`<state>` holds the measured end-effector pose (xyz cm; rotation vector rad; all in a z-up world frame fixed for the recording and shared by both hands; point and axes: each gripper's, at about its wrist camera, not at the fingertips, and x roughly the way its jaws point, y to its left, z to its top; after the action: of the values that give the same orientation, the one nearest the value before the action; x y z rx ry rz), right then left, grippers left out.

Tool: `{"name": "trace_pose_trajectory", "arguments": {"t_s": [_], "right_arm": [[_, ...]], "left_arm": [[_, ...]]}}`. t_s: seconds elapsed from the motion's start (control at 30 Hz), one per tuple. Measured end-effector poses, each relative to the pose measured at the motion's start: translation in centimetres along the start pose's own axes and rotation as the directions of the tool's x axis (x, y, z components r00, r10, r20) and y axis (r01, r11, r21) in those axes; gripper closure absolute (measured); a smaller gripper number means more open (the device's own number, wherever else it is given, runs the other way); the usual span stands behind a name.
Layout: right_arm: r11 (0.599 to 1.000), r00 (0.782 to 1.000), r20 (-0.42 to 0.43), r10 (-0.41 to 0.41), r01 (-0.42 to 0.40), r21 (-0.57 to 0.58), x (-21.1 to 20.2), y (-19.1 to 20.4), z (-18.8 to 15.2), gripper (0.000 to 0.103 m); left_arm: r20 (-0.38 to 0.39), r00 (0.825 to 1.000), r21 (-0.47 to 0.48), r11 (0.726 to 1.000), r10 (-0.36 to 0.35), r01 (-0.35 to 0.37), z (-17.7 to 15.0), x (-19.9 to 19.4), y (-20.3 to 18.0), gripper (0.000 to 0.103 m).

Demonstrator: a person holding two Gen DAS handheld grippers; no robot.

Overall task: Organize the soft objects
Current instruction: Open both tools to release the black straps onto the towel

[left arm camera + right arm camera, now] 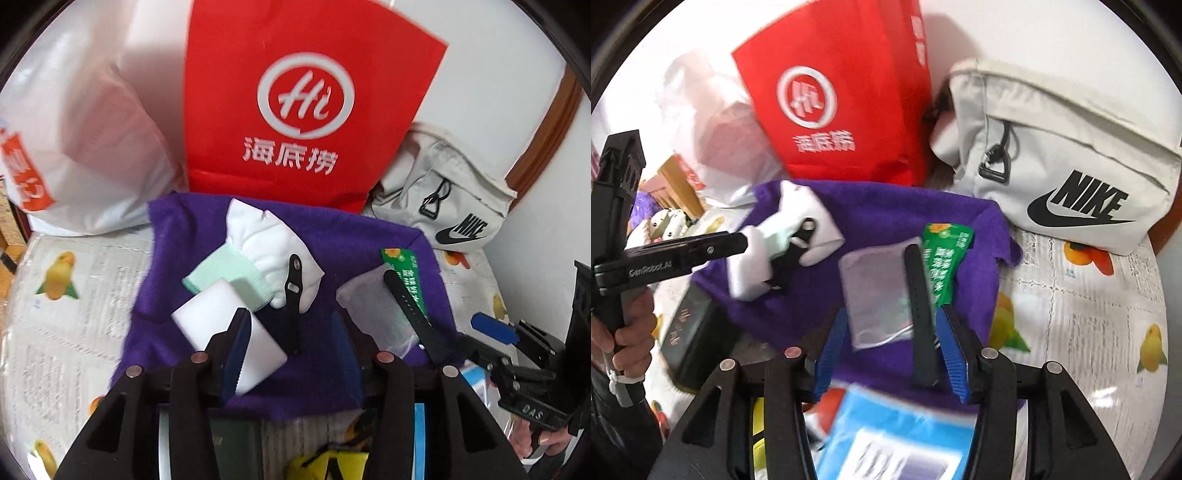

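Note:
A purple cloth [207, 236] lies spread on the table, also in the right wrist view [886, 221]. On it lie a white sock [266, 236], a mint green cloth [229, 273], a white sponge block [218, 328], two black watch straps [293, 295] [921, 314], a clear pouch [369, 306] and a green packet [406, 273]. My left gripper [291, 362] is open above the cloth's near edge, its left finger over the sponge. My right gripper [890, 354] is open around the pouch [875, 295] and strap, beside the green packet [942, 266].
A red paper bag [306, 96] stands behind the cloth, a white plastic bag [92, 140] to its left, a white Nike bag [1063, 162] to its right. A dark booklet [690, 332] and blue packaging [897, 443] lie near the front edge. The tablecloth [74, 295] has fruit prints.

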<state>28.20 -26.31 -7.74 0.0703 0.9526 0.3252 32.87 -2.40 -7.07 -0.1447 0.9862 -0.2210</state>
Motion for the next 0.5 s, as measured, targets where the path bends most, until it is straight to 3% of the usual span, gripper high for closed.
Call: {"name": "trace_pose_trajectory", "arguments": {"t_s": [0.17,0.5], "right_arm": [[0.999,0.999,0.040,0.029,-0.028,-0.026,-2.8,3.1,-2.4,0.033],[0.996,0.997,-0.017,0.079,-0.080,-0.049,-4.7,9.5,-9.2,0.032]], "left_arm": [[0.051,0.998,-0.004,1.000,0.030,-0.030,-2.7,-3.9,0.8,0.055],[0.045,0.997,-0.043,0.997,0.069,-0.067,-9.5,-8.1,4.0,0.055]]}}
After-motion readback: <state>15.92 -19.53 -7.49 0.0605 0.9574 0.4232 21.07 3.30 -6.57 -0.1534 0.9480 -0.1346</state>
